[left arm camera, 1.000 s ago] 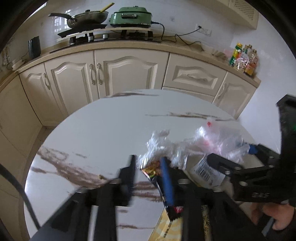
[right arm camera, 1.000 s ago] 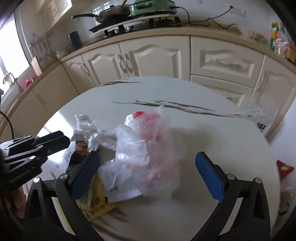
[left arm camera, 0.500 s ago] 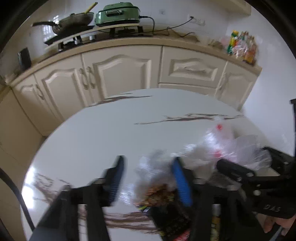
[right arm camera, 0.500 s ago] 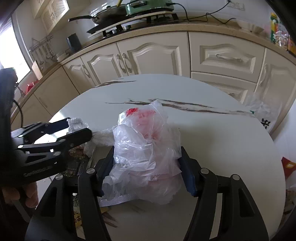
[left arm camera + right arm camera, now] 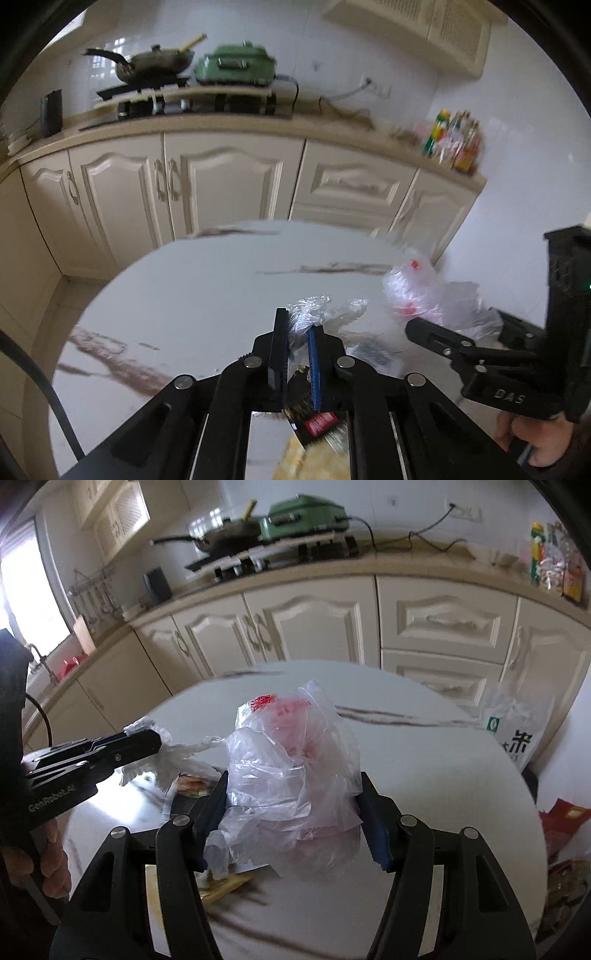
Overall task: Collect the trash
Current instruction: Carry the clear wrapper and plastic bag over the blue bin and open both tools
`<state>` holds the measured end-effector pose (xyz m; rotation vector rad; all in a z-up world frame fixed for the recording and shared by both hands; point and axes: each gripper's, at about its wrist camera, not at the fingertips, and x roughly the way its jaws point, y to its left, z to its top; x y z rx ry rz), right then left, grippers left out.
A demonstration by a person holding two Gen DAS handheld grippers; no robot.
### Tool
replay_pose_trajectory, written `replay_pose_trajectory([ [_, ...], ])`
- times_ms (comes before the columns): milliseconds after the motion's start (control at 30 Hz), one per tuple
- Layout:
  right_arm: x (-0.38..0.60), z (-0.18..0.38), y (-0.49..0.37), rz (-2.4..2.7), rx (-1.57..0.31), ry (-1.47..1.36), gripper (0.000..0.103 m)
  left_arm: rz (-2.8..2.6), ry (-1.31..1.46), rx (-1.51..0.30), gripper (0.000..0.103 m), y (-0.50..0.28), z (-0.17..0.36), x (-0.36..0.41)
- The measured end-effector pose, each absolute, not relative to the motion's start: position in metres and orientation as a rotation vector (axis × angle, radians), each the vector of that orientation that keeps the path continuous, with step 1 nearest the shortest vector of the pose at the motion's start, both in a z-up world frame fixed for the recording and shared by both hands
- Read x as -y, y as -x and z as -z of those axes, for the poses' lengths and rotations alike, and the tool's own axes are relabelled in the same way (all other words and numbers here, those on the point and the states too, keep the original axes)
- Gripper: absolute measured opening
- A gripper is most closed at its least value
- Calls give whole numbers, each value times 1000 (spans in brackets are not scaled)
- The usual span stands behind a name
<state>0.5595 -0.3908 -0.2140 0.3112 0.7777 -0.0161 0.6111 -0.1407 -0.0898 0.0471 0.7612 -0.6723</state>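
Note:
My right gripper (image 5: 293, 812) is shut on a clear plastic bag with red print (image 5: 291, 760), held over the round white marble table (image 5: 424, 775). The bag also shows in the left wrist view (image 5: 424, 291), with the right gripper (image 5: 458, 343) beside it. My left gripper (image 5: 297, 347) is shut on a crumpled clear plastic wrapper (image 5: 306, 314); it shows in the right wrist view (image 5: 147, 744) with the wrapper (image 5: 177, 757) hanging from it. A dark snack packet (image 5: 317, 421) and a yellow wrapper (image 5: 314, 458) lie below the left gripper.
Cream kitchen cabinets (image 5: 221, 184) curve behind the table. A stove with a pan (image 5: 155, 66) and a green cooker (image 5: 236, 66) sits on the counter. A white printed bag (image 5: 517, 731) stands past the table's right edge, with red packaging (image 5: 561, 812) lower on the right.
Both grippers closed: the right one on the plastic bag, the left one on the crumpled wrapper. Both have lifted, and the view tilts up towards the cabinets.

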Motion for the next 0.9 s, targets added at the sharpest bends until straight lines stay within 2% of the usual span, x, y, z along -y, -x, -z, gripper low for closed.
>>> replay_pose_trajectory([
  [200,353,166,-525,-43,-695,-295,60,669,-3,-656,6,-539,46,63],
  [433,254,120,-491,-187,-614,-234,61,549,-12,-585,6,-452,28,-39],
  [667,116,111,-486,-355,-618,-150,61,356,30,-586,6,-393,44,-161],
  [900,-18,153,-499,-487,-699,-64,61,140,111,-691,6,-359,99,-284],
])
